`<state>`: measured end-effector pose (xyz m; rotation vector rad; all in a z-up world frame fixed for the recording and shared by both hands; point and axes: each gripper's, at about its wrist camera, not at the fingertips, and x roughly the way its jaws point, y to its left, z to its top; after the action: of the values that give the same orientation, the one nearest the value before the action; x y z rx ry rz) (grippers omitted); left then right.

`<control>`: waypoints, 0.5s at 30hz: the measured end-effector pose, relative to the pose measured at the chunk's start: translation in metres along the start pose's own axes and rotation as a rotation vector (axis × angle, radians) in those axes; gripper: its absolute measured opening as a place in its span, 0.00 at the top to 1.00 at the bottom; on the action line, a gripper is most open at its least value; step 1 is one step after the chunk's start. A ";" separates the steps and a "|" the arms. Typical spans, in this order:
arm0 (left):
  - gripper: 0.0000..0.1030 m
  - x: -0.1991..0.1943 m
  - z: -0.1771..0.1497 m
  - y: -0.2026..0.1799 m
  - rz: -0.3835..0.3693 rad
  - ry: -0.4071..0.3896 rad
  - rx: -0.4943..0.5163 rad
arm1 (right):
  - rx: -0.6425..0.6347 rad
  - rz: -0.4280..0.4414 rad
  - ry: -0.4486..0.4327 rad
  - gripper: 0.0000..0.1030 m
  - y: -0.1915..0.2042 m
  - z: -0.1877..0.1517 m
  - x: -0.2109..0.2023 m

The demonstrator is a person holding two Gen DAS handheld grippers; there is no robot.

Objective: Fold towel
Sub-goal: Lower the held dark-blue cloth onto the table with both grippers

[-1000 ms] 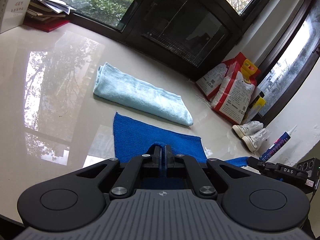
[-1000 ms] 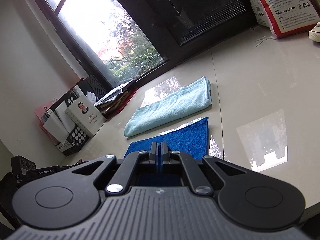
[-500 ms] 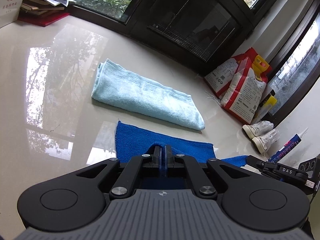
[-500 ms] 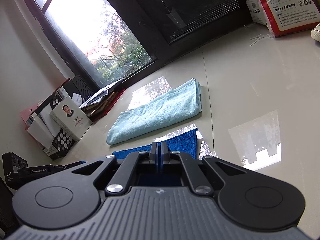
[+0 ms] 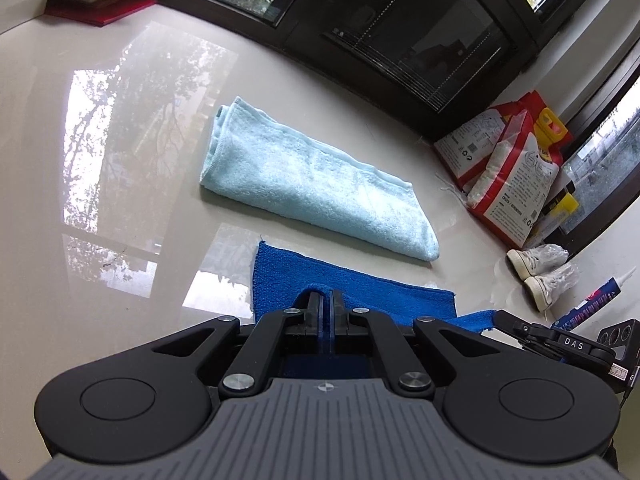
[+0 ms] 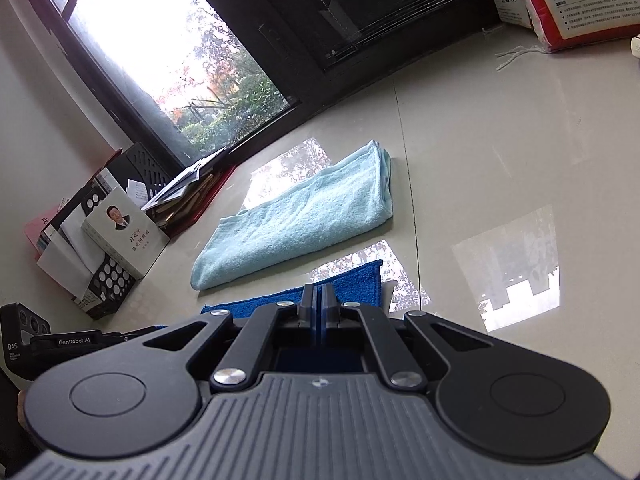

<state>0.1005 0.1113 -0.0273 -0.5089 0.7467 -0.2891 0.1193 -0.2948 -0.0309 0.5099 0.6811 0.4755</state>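
A dark blue towel (image 5: 360, 288) lies on the glossy cream table (image 5: 120, 200), and its near edge is lifted. My left gripper (image 5: 326, 300) is shut on that edge, with blue cloth showing between the fingers. In the right wrist view the same blue towel (image 6: 356, 286) shows just past my right gripper (image 6: 319, 296), which is shut on its near edge too. Beyond it lies a folded light blue towel (image 5: 312, 184) (image 6: 304, 216). The right gripper's body (image 5: 560, 344) shows at the left view's right edge.
Red and white bags (image 5: 508, 176), small white shoes (image 5: 540, 268) and a tube (image 5: 592, 296) stand at the table's right end. A white book (image 6: 124, 240), a black file rack (image 6: 108, 276) and stacked papers (image 6: 188, 188) sit at the left end. Dark window frames line the far side.
Both grippers have moved forward over the table with the blue towel's edge, so less blue cloth shows ahead and the light blue towel looks closer. Both stayed shut.
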 end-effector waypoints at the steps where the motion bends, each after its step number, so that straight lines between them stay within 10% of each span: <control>1: 0.97 0.002 0.001 0.000 0.001 0.003 0.006 | 0.002 -0.001 0.002 0.98 -0.001 0.001 0.001; 15: 0.97 0.026 0.004 0.011 0.038 0.056 -0.014 | 0.033 -0.042 0.067 0.97 -0.014 0.005 0.030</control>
<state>0.1228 0.1111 -0.0460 -0.5013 0.8124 -0.2634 0.1462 -0.2903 -0.0495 0.5120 0.7640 0.4443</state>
